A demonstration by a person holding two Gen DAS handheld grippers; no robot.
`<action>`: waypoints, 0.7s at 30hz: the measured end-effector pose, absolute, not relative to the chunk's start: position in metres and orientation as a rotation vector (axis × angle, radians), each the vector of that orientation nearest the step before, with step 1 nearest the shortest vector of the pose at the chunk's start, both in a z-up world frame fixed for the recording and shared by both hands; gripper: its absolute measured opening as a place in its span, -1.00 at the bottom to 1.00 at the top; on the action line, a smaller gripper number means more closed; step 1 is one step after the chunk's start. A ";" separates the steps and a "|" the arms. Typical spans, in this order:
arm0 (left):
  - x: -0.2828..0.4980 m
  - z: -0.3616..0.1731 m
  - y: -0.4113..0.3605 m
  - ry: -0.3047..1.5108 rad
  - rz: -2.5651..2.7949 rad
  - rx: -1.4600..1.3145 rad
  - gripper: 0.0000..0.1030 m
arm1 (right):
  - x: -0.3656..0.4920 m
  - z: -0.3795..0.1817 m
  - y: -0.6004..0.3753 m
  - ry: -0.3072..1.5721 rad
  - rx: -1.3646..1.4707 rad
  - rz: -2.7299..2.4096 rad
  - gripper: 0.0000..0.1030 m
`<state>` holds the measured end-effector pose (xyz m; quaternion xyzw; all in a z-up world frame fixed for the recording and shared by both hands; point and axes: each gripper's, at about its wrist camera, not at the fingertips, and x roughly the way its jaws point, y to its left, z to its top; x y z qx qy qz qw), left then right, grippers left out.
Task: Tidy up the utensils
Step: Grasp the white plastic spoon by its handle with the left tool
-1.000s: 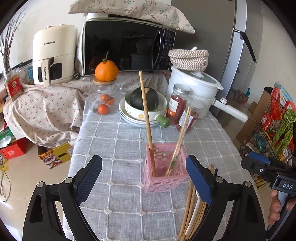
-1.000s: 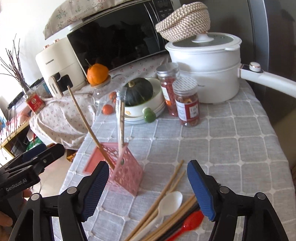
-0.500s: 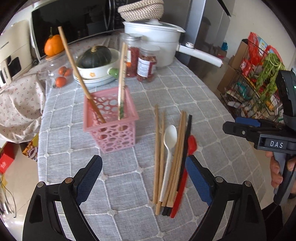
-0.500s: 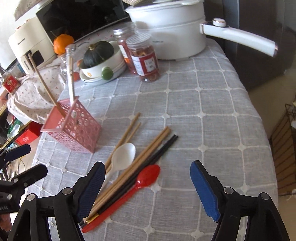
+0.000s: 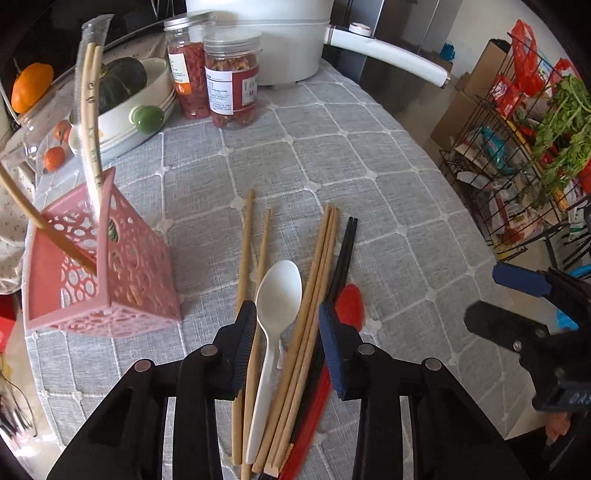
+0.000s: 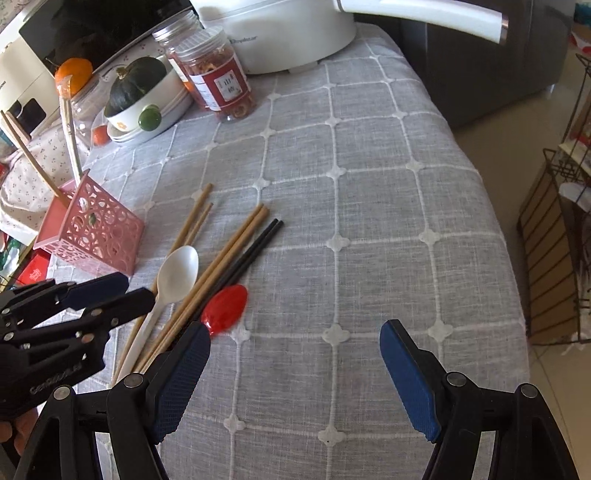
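A pink perforated holder (image 5: 99, 258) (image 6: 92, 232) stands on the grey tablecloth with chopsticks (image 5: 90, 122) leaning in it. Beside it lie wooden chopsticks (image 5: 314, 295) (image 6: 225, 258), black chopsticks (image 5: 341, 254) (image 6: 255, 247), a white spoon (image 5: 279, 291) (image 6: 177, 273) and a red spoon (image 5: 351, 302) (image 6: 225, 306). My left gripper (image 5: 288, 325) (image 6: 114, 291) is low over the pile, its jaws partly closed and straddling the white spoon and wooden chopsticks without gripping them. My right gripper (image 6: 295, 354) (image 5: 491, 295) is wide open and empty to the right of the pile.
At the back stand two jars (image 5: 231, 85) (image 6: 218, 85), a bowl with a green squash (image 5: 122, 92) (image 6: 140, 92), and a white pot with a long handle (image 5: 388, 55) (image 6: 424, 11). A wire rack (image 5: 517, 166) stands beyond the table's right edge.
My left gripper has dropped down onto the utensil pile and narrowed around the white spoon and wooden chopsticks. My right gripper has come lower and closer to the table.
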<state>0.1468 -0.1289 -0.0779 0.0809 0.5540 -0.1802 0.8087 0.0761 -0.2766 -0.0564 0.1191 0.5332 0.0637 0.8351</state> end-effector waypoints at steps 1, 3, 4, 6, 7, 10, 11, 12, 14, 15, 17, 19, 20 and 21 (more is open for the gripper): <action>0.152 -0.080 -0.131 1.186 -0.370 0.187 -0.35 | 0.076 -0.057 -0.278 1.131 0.253 0.134 0.55; 0.159 -0.084 -0.136 1.193 -0.356 0.211 -0.38 | 0.076 -0.057 -0.280 1.132 0.256 0.131 0.55; 0.163 -0.086 -0.137 1.198 -0.348 0.219 -0.41 | 0.077 -0.058 -0.281 1.132 0.257 0.129 0.55; 0.169 -0.091 -0.139 1.213 -0.341 0.229 -0.47 | 0.078 -0.058 -0.283 1.134 0.260 0.125 0.55; 0.171 -0.094 -0.141 1.225 -0.338 0.238 -0.51 | 0.078 -0.059 -0.284 1.136 0.262 0.122 0.55; 0.175 -0.104 -0.145 1.258 -0.333 0.276 -0.53 | 0.080 -0.060 -0.286 1.141 0.269 0.116 0.55; 0.176 -0.108 -0.145 1.270 -0.328 0.282 -0.55 | 0.080 -0.061 -0.287 1.141 0.269 0.115 0.55; 0.177 -0.111 -0.144 1.280 -0.328 0.280 -0.59 | 0.081 -0.061 -0.287 1.142 0.269 0.114 0.55; 0.178 -0.114 -0.142 1.282 -0.321 0.282 -0.79 | 0.081 -0.061 -0.286 1.143 0.266 0.116 0.55; 0.178 -0.114 -0.141 1.274 -0.319 0.284 -0.84 | 0.081 -0.062 -0.284 1.145 0.264 0.118 0.55; 0.175 -0.112 -0.138 1.257 -0.330 0.283 -0.95 | 0.082 -0.062 -0.282 1.149 0.255 0.120 0.55; 0.171 -0.107 -0.134 1.239 -0.342 0.271 -0.99 | 0.083 -0.064 -0.280 1.154 0.249 0.118 0.55; 0.170 -0.104 -0.131 1.230 -0.345 0.264 -0.99 | 0.084 -0.064 -0.279 1.157 0.248 0.117 0.55; 0.167 -0.101 -0.129 1.218 -0.347 0.257 -0.99 | 0.085 -0.065 -0.277 1.160 0.247 0.117 0.55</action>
